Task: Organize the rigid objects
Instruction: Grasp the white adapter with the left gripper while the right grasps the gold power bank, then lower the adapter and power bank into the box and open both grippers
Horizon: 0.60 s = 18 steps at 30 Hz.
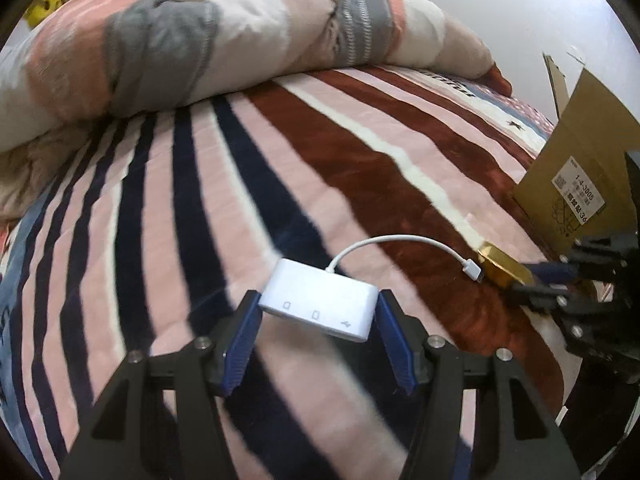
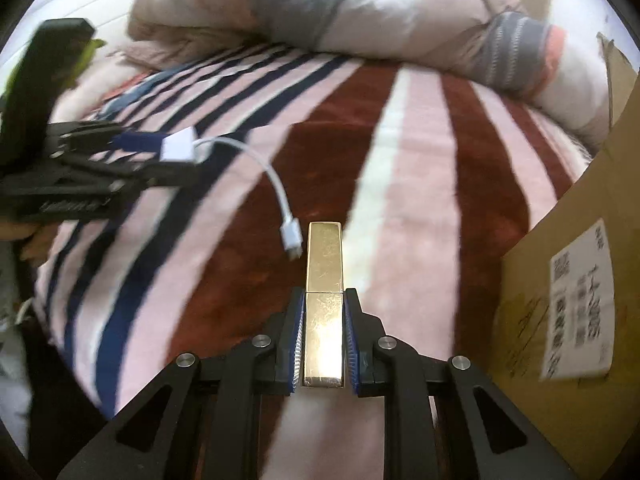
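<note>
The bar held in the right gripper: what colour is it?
Shiny gold; the bar shows best in the right wrist view.

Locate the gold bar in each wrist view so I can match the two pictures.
Left wrist view: the gold bar sits at right of centre, held by the right gripper below the cardboard box.
Right wrist view: the bar is at bottom centre, clamped between the blue pads.
Shared landmark: the white cable plug lying beside the bar's far end.
</note>
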Available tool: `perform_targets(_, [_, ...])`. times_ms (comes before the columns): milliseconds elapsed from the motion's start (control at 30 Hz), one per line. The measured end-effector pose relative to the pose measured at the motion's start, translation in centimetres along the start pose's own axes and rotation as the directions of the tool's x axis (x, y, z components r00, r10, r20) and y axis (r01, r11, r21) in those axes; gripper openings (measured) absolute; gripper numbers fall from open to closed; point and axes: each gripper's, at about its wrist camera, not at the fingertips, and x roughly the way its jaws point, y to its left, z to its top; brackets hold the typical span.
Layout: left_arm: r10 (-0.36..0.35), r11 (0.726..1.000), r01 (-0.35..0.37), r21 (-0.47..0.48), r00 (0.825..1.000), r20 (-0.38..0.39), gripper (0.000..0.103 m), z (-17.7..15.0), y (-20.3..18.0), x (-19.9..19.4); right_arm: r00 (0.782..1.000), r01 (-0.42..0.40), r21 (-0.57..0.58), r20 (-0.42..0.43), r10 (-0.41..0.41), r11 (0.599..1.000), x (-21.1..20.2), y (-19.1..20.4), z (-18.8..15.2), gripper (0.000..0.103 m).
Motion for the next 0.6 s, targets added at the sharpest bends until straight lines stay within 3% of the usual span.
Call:
perform_targets(300, [0.013, 1.000, -0.014, -0.011, 0.999, -0.035, 0.056, -1.1, 0.0, 2.2, 0.999, 0.038, -0.018, -0.028, -0.038, 0.999, 1.0, 0.6, -0.3, 0.014])
perform_targets(467, [0.007, 0.998, -0.008, -0.055, 1.000, -0.012, 0.056, -0.9, 0.3, 1.8, 0.999, 0.029, -0.034, 0.037, -0.028, 0.999, -1.0, 1.1, -0.2, 0.014])
perform_targets(533, [0.044, 0.998, -0.043, -0.055, 0.999, 0.019, 0.056, -0.3, 0.3, 0.7, 0.996, 0.014, -0.038, 0.089, -0.011, 0.999, -2.9, 1.4, 0.4, 0.014])
perform_targets(600, [0.038, 0.997, -0.034, -0.069, 0.997, 0.067, 0.056, 0.7, 0.1, -1.4, 0.990, -0.002, -0.049, 0.139, 0.009, 0.999, -5.1, 1.6, 1.1, 0.014])
